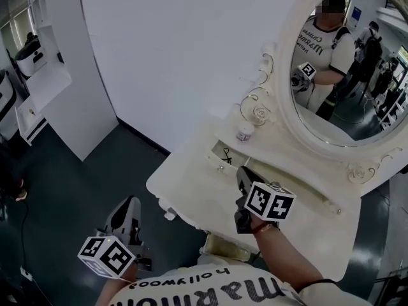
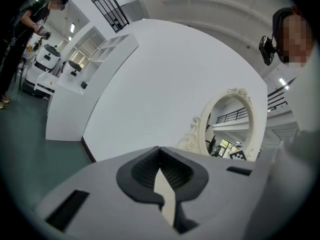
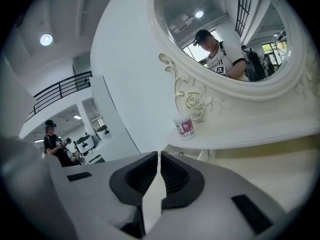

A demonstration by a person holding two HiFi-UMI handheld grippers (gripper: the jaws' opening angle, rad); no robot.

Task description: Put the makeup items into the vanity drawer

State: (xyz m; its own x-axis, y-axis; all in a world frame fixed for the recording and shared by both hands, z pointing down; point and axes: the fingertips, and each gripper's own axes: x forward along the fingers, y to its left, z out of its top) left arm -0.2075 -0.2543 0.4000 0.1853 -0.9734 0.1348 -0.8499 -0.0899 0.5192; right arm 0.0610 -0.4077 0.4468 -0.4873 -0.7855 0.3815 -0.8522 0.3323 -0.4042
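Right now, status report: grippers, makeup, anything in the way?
Left gripper low beside the vanity, right gripper over its top; both jaws together, empty. Small jar on the upper shelf, untouched. Nothing in the way.

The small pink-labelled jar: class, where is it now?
In the head view the jar stands on the vanity's upper shelf, beside the scroll ornament at the lower left of the mirror, beyond the right gripper.
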